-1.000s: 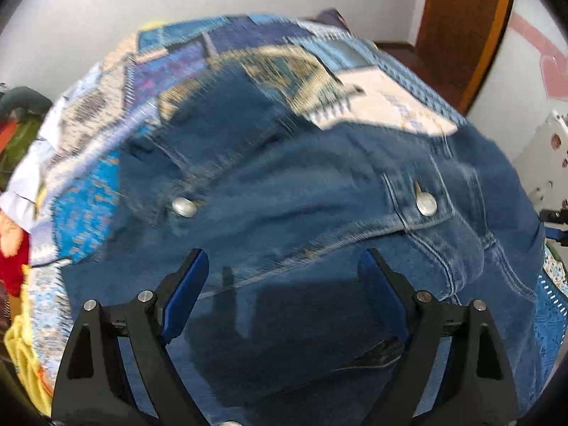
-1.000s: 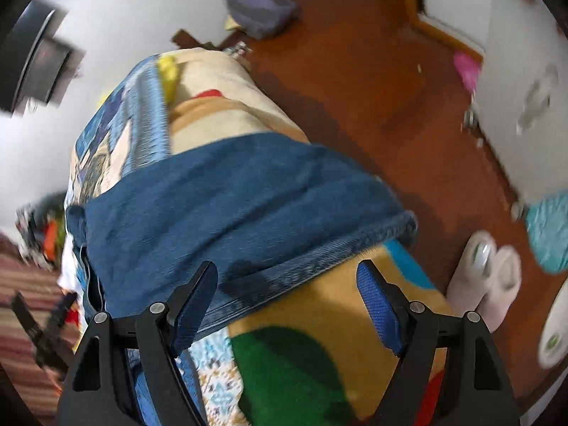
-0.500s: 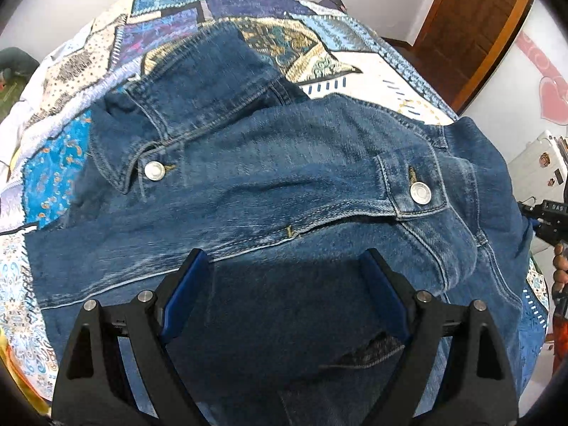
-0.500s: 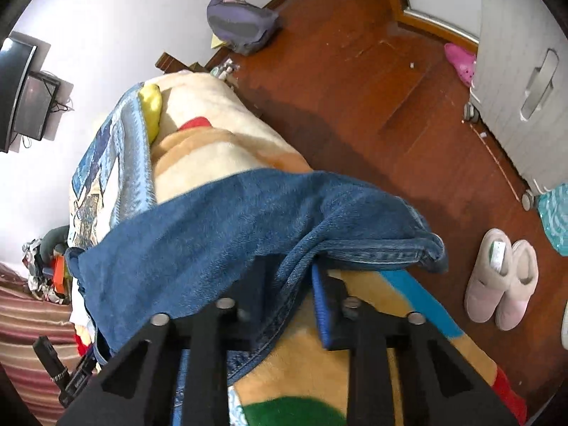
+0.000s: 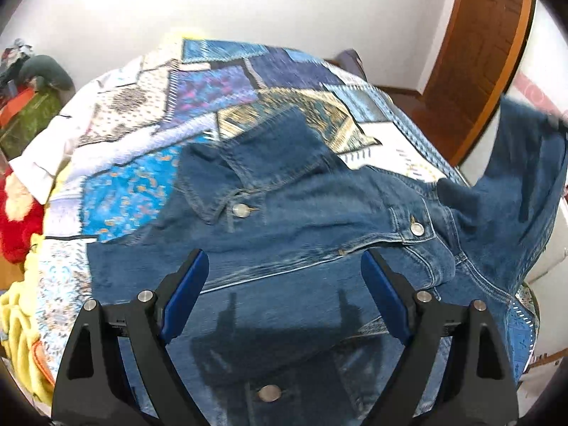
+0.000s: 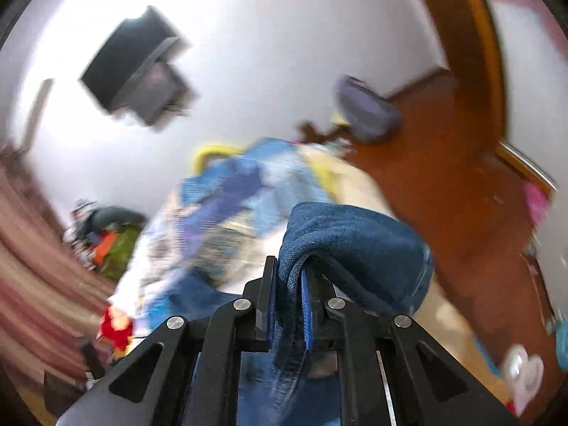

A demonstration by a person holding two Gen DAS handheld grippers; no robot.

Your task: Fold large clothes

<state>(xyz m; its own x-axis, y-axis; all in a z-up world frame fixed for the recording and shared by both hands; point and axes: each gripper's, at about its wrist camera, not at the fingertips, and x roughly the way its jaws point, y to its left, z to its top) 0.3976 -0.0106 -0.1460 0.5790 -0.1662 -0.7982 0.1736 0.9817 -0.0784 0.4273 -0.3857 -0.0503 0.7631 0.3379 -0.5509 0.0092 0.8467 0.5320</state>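
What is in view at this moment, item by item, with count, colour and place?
denim jacket: one, blue, spread on the bed, one end lifted at the right
patchwork bedspread: one, blue, white and tan, covering the bed
screen: one, black, on the white wall
door: one, brown wood, far right
bag: one, purple-grey, on the floor by the wall
slippers: one pair, pale, on the wooden floor; blurred
left gripper: one, black with blue pads, open above the jacket
right gripper: one, black with blue pads, shut on a fold of the jacket
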